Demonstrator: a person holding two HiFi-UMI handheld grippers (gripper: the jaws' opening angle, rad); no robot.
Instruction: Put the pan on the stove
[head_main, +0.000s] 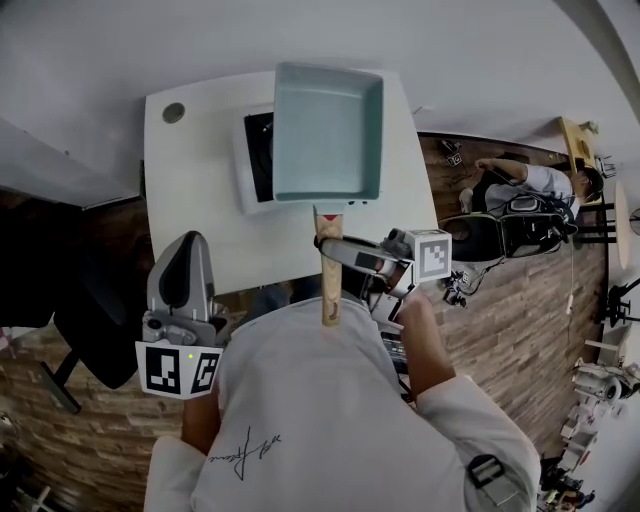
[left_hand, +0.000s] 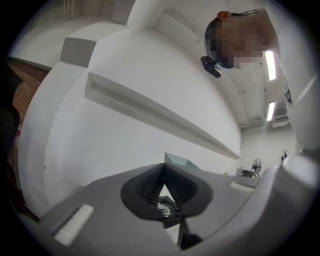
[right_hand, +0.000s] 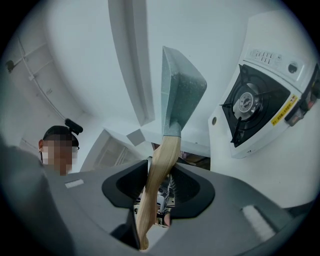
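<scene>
A teal square pan (head_main: 328, 130) hangs in the air over the white gas stove (head_main: 252, 160), hiding most of its burner. My right gripper (head_main: 330, 248) is shut on the pan's wooden handle (head_main: 330, 290). In the right gripper view the handle (right_hand: 157, 175) runs between the jaws of the right gripper (right_hand: 159, 167). There the pan (right_hand: 180, 90) shows edge on, apart from the stove (right_hand: 260, 100) at the right. My left gripper (head_main: 196, 240) hangs low at the table's near left, shut with nothing in it. The left gripper (left_hand: 163, 166) sees a corner of the pan (left_hand: 177, 161) beyond its tips.
The stove stands on a white table (head_main: 190, 190) with a round cable hole (head_main: 173, 112) at its far left corner. A black chair (head_main: 90, 320) stands at the left on the wood floor. Another person (head_main: 520, 180) sits with equipment off to the right.
</scene>
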